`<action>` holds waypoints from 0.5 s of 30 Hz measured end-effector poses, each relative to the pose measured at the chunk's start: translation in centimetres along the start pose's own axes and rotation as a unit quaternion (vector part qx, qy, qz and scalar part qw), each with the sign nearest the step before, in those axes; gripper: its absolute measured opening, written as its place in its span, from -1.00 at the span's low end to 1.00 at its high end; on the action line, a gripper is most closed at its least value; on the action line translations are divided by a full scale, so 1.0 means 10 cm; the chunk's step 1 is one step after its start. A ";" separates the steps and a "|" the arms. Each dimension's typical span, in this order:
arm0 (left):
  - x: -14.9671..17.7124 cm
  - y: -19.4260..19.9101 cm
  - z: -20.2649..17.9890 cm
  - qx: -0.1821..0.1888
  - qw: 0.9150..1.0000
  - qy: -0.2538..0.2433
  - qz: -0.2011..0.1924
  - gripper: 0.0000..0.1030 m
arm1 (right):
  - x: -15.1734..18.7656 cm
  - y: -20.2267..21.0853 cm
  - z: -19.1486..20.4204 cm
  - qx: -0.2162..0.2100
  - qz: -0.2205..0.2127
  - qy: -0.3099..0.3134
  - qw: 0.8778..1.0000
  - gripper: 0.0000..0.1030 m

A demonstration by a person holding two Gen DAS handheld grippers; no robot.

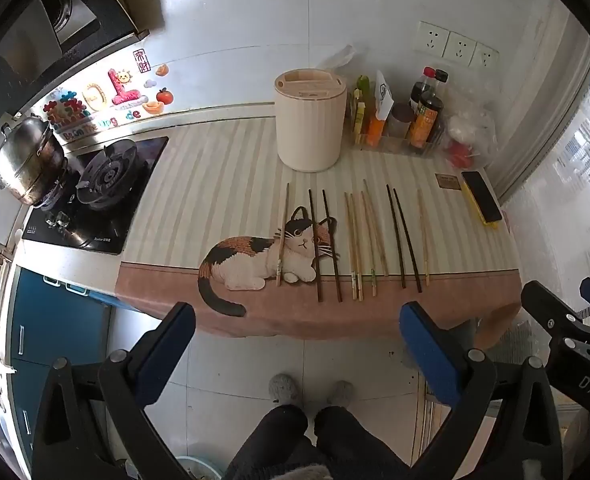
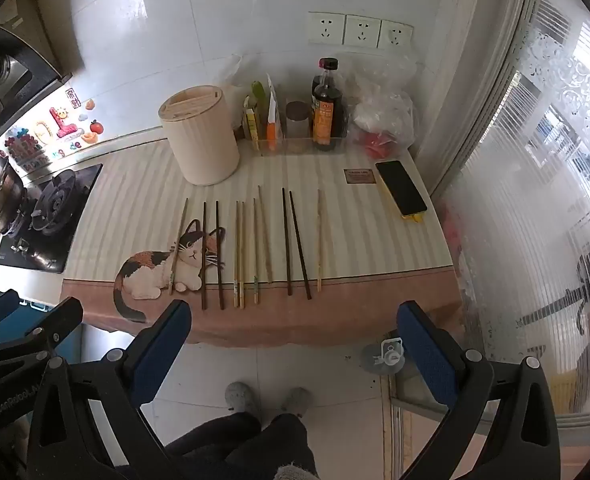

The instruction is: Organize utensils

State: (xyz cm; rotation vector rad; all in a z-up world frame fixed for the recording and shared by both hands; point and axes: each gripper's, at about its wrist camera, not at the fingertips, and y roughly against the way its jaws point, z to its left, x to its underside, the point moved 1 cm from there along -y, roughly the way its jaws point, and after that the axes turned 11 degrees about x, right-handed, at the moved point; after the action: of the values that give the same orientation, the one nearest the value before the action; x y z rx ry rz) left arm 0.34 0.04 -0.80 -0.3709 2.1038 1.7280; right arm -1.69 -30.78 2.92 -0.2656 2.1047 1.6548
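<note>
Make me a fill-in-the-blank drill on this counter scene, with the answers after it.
1. The chopsticks lie in a row on the ____ mat.
2. The cream holder stands ____ the chopsticks, nearer the wall.
3. Both the left gripper and right gripper are ____.
4. The phone has a ____ case.

Answers: cat; behind; open; yellow

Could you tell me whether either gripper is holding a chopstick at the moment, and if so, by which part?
Nothing is held. The left gripper and right gripper both have open jaws, short of the table edge; the chopsticks lie untouched on the table.
</note>
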 end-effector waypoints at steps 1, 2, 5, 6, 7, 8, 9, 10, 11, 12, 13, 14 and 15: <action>0.00 0.00 0.00 0.000 1.000 0.003 0.003 1.00 | 0.00 0.00 0.00 0.000 0.000 0.001 1.000 1.00; 0.00 0.00 0.01 -0.001 1.000 0.003 0.003 1.00 | 0.00 0.01 0.00 -0.004 -0.001 -0.001 1.000 1.00; 0.01 0.02 0.01 0.000 1.000 0.002 0.002 1.00 | 0.00 0.01 0.00 -0.004 0.001 -0.002 1.000 1.00; 0.00 0.01 0.01 -0.002 1.000 0.003 0.004 1.00 | 0.00 0.01 0.00 -0.004 0.001 -0.001 1.000 1.00; -0.01 -0.01 0.00 -0.002 1.000 0.004 0.005 1.00 | 0.00 0.02 0.00 -0.004 0.000 -0.001 1.000 1.00; -0.01 0.00 0.00 -0.002 1.000 0.004 0.005 1.00 | 0.00 0.02 0.00 -0.004 -0.001 -0.002 1.000 1.00; -0.01 0.01 0.00 -0.002 1.000 0.004 0.004 1.00 | 0.01 0.02 0.00 -0.003 -0.002 -0.001 1.000 1.00; -0.01 0.02 0.00 -0.002 1.000 0.004 0.004 1.00 | 0.01 0.03 0.00 -0.003 -0.002 -0.001 1.000 1.00; -0.01 0.02 0.00 -0.002 1.000 0.004 0.003 1.00 | 0.01 0.03 0.00 -0.003 -0.002 -0.001 1.000 1.00; -0.01 0.03 0.00 -0.002 1.000 0.005 0.002 1.00 | 0.02 0.03 0.00 -0.003 -0.003 -0.002 1.000 1.00; -0.01 0.04 0.00 -0.002 1.000 0.005 0.002 1.00 | 0.02 0.03 0.00 -0.003 -0.003 -0.002 1.000 1.00; -0.02 0.04 0.00 -0.002 1.000 0.005 0.001 1.00 | 0.03 0.03 0.00 -0.003 -0.003 -0.002 1.000 1.00; -0.02 0.05 0.00 -0.002 1.000 0.006 0.001 1.00 | 0.03 0.03 -0.01 -0.003 -0.004 -0.002 1.000 1.00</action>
State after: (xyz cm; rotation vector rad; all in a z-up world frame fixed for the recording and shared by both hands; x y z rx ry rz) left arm 0.26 0.18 -0.29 -0.3818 2.1088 1.7356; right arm -2.11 -30.71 3.09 -0.2720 2.0925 1.6557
